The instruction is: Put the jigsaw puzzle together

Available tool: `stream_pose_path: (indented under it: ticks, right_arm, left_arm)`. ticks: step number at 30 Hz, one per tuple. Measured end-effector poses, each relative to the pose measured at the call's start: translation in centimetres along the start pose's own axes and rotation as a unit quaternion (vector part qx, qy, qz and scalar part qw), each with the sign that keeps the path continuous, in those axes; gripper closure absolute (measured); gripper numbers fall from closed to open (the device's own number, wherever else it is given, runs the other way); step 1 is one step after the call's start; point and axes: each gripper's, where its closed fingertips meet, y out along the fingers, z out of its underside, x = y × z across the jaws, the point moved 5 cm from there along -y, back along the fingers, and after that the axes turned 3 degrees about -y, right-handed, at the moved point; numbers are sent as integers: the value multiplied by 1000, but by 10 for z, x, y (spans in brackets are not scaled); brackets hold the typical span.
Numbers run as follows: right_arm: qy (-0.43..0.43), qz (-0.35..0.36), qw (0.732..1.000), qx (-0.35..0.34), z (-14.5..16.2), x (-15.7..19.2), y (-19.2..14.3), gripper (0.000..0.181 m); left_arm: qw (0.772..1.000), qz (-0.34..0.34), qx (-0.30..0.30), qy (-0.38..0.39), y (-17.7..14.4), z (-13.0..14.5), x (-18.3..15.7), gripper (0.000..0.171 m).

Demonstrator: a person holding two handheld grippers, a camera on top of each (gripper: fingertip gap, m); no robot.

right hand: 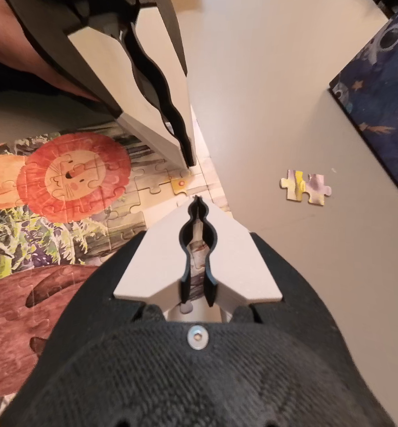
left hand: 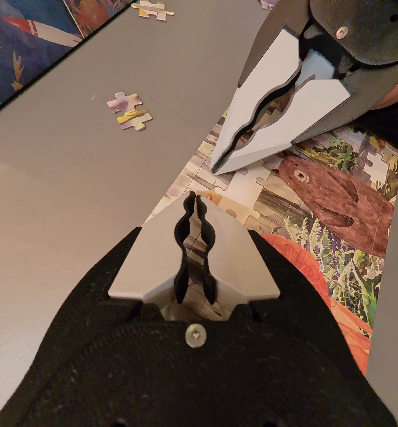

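1. The left gripper point(left hand: 195, 196) has its jaws nearly closed with nothing between them, its tips low over the edge of the assembled puzzle point(left hand: 309, 219).
2. The right gripper point(right hand: 197, 198) is likewise closed and empty, its tip resting on the puzzle's border pieces.
3. Judged from this, both tips are pressing pieces flat; gentle downward pressure near the seams would seat the tabs without shifting neighbours.
4. The puzzle is thin matte card with a watercolour lion point(right hand: 73, 175) and a brown animal point(left hand: 332, 203).
5. Farther off, a joined pair of loose pieces point(left hand: 129, 111) lies on the smooth grey tabletop point(left hand: 77, 173).
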Motion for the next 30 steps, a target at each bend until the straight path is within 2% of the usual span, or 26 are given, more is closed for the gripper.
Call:
stream_pose_path:
  ticks: [3, 7, 11, 13, 16, 18, 21, 23, 26, 28, 30]
  right_arm:
    - [-4, -6, 1000, 15, 4, 2, 1, 181]
    - [1, -7, 1000, 1, 0, 1, 0, 181]
    - [-7, 7, 1000, 17, 4, -1, 2, 181]
    - [-7, -28, 1000, 7, 1, 8, 4, 181]
    - [4, 9, 1000, 14, 1, 0, 5, 181]
    - [3, -31, 999, 9, 1, 8, 6, 181]
    - [15, 13, 1000, 12, 2, -3, 5, 181]
    - [20, -38, 999, 9, 2, 6, 5, 181]
    - [25, 24, 999, 27, 6, -9, 1, 181]
    - [34, -44, 998, 25, 5, 3, 0, 181]
    - [41, 2, 999, 27, 7, -8, -1, 181]
  left_arm:
    - [1000, 2, 1, 3, 0, 0, -1, 171]
    - [1000, 6, 2, 20, 1, 0, -5, 171]
    - [999, -1, 28, 37, 7, 4, -8, 171]
    - [999, -7, 27, 41, 7, 4, -8, 171]
    - [999, -7, 27, 37, 7, 4, -8, 171]
    - [999, -6, 27, 34, 7, 4, -7, 171]
    - [999, -7, 27, 33, 7, 4, -8, 171]
    - [999, -6, 28, 30, 7, 4, -7, 171]
    - [999, -4, 28, 25, 7, 4, -7, 171]
    - [999, -4, 28, 22, 7, 4, -7, 171]
    - [999, -3, 30, 17, 7, 4, -7, 171]
